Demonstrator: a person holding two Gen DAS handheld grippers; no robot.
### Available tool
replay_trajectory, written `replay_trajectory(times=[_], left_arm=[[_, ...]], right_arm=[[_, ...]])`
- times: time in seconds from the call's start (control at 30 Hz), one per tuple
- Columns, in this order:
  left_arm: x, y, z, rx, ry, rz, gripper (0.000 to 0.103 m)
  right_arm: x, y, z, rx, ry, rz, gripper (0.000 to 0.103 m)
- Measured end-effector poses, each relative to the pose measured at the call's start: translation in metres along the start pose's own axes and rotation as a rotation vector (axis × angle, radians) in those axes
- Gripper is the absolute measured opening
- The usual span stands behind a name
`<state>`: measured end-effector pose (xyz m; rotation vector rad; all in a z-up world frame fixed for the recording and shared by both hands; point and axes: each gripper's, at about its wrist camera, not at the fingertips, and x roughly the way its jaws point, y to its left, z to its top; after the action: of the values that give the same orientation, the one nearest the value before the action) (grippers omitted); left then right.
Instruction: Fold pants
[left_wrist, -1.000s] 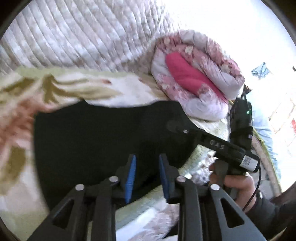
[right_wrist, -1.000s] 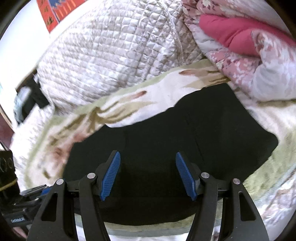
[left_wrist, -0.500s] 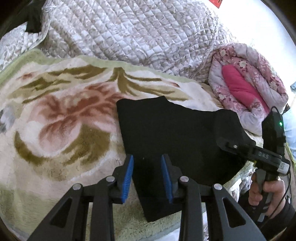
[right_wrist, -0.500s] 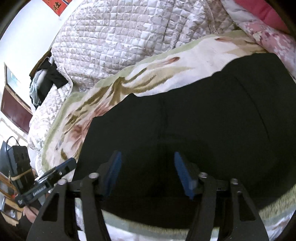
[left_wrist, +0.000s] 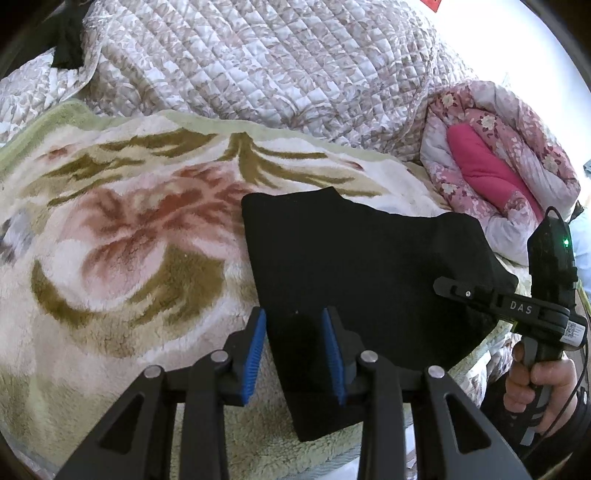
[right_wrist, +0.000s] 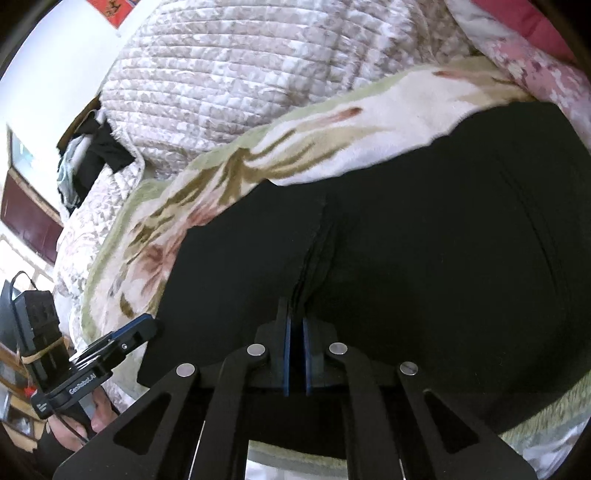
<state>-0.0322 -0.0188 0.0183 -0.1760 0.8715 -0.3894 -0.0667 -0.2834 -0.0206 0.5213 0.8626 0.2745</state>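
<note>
The black pants (left_wrist: 354, 258) lie folded flat on a floral fleece blanket (left_wrist: 129, 240) on the bed. My left gripper (left_wrist: 295, 332) is open, its blue pads either side of the pants' near left edge, just above the cloth. In the right wrist view the pants (right_wrist: 424, 240) fill the frame. My right gripper (right_wrist: 295, 328) is shut on a pinched ridge of the pants' fabric near the front edge. The right gripper also shows in the left wrist view (left_wrist: 458, 290), at the pants' right side.
A quilted beige bedspread (left_wrist: 277, 62) is heaped behind the blanket. A rolled pink floral duvet (left_wrist: 498, 166) lies at the back right. Dark clothes (right_wrist: 96, 155) hang at the far left. The left gripper's body (right_wrist: 96, 369) is at the blanket's front left edge.
My right gripper has closed from wide open onto the pants' fabric and moved closer to it. My left gripper has swung left to the pants' left edge and stays open.
</note>
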Motion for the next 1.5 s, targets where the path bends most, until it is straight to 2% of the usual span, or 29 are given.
replay_trajectory(times=[0.07,0.23,0.37,0.47,0.53,0.57,0.67,0.73,0.8,0.9,0.97,1.07,1.13,1.23,1.33,1.4,1.5], left_arm=[[0.001,0.0,0.0,-0.001,0.005,-0.003,0.036],[0.0,-0.001,0.0,0.01,0.001,0.001,0.036],[-0.001,-0.002,0.001,0.011,-0.004,0.007,0.037],[-0.002,-0.002,0.002,0.008,-0.01,0.013,0.039],[-0.001,-0.004,0.003,0.01,-0.012,0.011,0.039],[-0.001,-0.006,0.005,0.011,-0.012,0.009,0.04],[0.001,-0.011,0.004,0.026,-0.009,-0.006,0.04],[0.003,-0.015,0.003,0.046,-0.006,-0.01,0.041],[0.005,-0.018,0.0,0.061,0.006,-0.008,0.041],[0.006,-0.019,-0.002,0.058,0.013,-0.007,0.041],[0.004,-0.021,-0.001,0.056,0.01,-0.016,0.042],[0.007,-0.028,0.004,0.073,0.014,-0.009,0.042],[0.015,-0.035,0.011,0.097,0.023,0.011,0.041],[0.036,-0.042,0.017,0.129,0.051,0.047,0.041],[0.034,-0.047,0.015,0.152,0.034,0.055,0.042],[0.028,-0.048,0.011,0.144,0.031,0.04,0.042],[0.017,-0.05,0.004,0.152,0.008,0.058,0.042]], right_arm=[[0.002,-0.003,0.001,0.013,0.01,0.005,0.004],[-0.004,0.001,0.004,0.002,-0.03,0.013,0.007],[-0.008,-0.005,0.005,0.017,-0.048,-0.092,0.011],[-0.027,-0.007,0.008,0.006,-0.137,-0.153,0.011],[-0.035,-0.002,0.009,-0.026,-0.175,-0.115,0.011],[-0.034,0.001,0.009,-0.039,-0.17,-0.093,0.011],[-0.012,0.013,0.005,-0.085,-0.076,-0.024,0.011],[0.007,0.011,0.002,-0.084,0.006,-0.075,0.011],[0.002,0.004,0.004,-0.051,-0.015,-0.063,0.011],[-0.007,0.003,0.004,-0.075,-0.061,-0.168,0.011],[-0.011,0.001,0.004,-0.059,-0.078,-0.117,0.011],[-0.011,0.016,0.007,-0.138,-0.108,-0.108,0.011],[0.001,0.026,0.017,-0.185,-0.101,-0.117,0.017],[0.027,0.016,0.027,-0.152,-0.039,-0.221,0.017],[0.019,0.011,0.027,-0.125,-0.054,-0.211,0.017],[0.007,0.017,0.02,-0.182,-0.095,-0.23,0.02],[-0.003,0.023,0.005,-0.225,-0.106,-0.243,0.026]])
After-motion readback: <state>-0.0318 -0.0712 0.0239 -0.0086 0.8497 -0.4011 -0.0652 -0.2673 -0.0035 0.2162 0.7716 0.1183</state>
